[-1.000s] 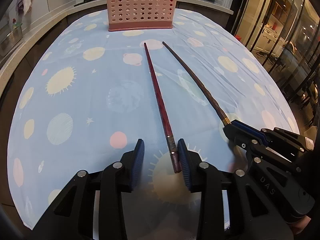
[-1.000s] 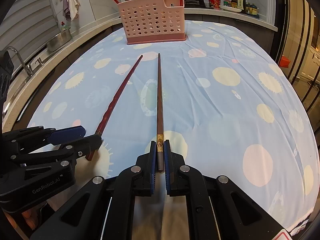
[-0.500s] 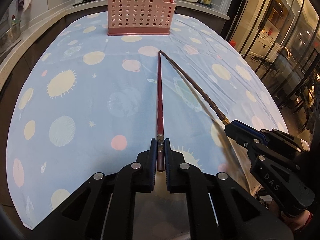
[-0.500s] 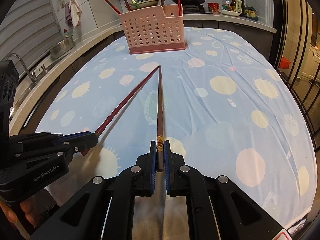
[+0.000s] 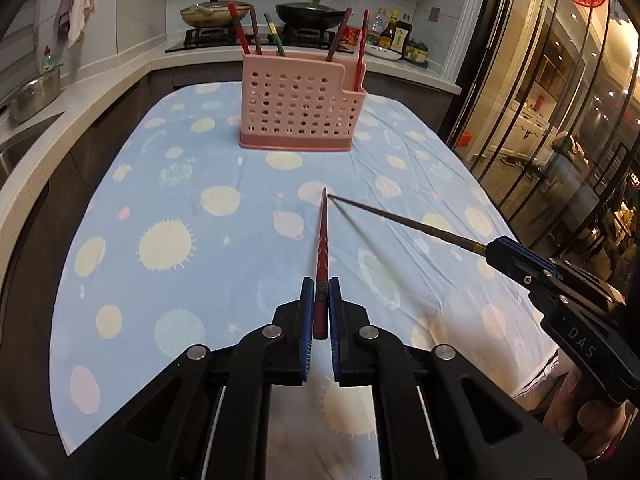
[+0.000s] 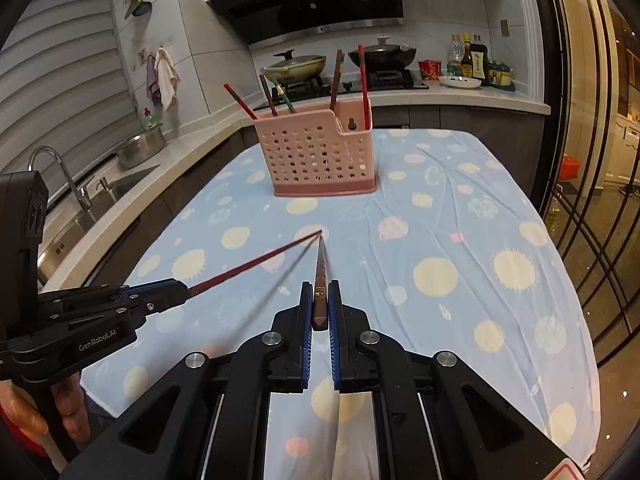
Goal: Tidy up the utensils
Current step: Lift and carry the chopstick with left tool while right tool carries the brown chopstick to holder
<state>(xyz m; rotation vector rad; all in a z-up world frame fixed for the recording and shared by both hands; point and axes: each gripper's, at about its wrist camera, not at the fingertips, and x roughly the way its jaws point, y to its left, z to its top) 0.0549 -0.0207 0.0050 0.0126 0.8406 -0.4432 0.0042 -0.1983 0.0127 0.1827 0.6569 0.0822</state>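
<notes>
My left gripper [image 5: 319, 300] is shut on the end of a red chopstick [image 5: 322, 240], held lifted above the table and pointing at the pink perforated utensil basket [image 5: 300, 108]. My right gripper [image 6: 319, 300] is shut on a dark brown chopstick [image 6: 320, 264], also lifted. The two chopstick tips meet in front of both grippers. The right gripper also shows in the left wrist view [image 5: 504, 254], and the left gripper in the right wrist view [image 6: 168, 290]. The basket [image 6: 324, 152] holds several chopsticks upright.
The table has a blue cloth with dots [image 5: 168, 240]. Behind the basket a counter holds a stove with two pans [image 5: 208, 12] and bottles [image 5: 396, 36]. A sink with a tap [image 6: 60, 172] is at the left. Glass doors [image 5: 560, 120] run along the right.
Both grippers have lifted their chopsticks off the cloth and raised them, tips converging. One second ago the left gripper was open around the red chopstick; it has shut on it.
</notes>
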